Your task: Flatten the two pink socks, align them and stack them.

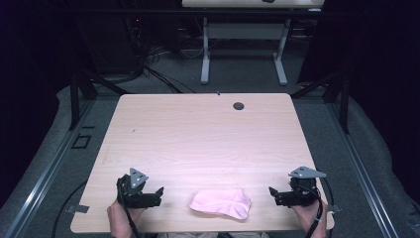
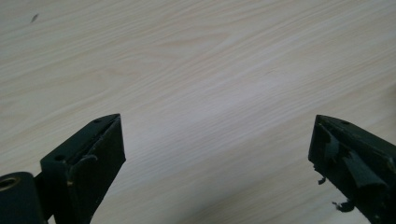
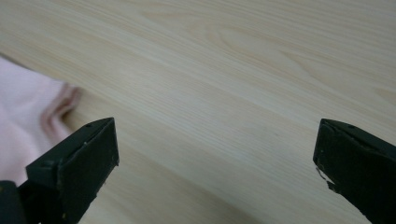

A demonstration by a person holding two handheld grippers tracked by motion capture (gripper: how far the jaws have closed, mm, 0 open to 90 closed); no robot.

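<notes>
Pink cloth [image 1: 221, 203] lies crumpled in a soft heap on the near edge of the light wooden table [image 1: 198, 134], roughly midway between the two hand-held tools and touching neither. From the high view, the left gripper [image 1: 157, 194] sits to the cloth's left, its black jaws aimed inward toward the fabric, with a clear strip of bare wood between them and the heap. The right gripper [image 1: 273, 193] mirrors it on the other side, also pointing inward and also apart from the cloth. A person's hands hold both tools from the table's near edge, with cables trailing off below.

Both tools are released: in the left gripper view the left gripper [image 2: 217, 149] has its jaws spread wide with nothing but wood grain between them. In the right gripper view the right gripper [image 3: 217, 151] stands just as wide, again with bare tabletop between the jaws, and a folded corner of the pink cloth [image 3: 32, 112] shows beside and beyond the left-hand jaw, not inside the gap.

Farther back on the table a small dark round grommet [image 1: 238, 105] sits near the far edge.
</notes>
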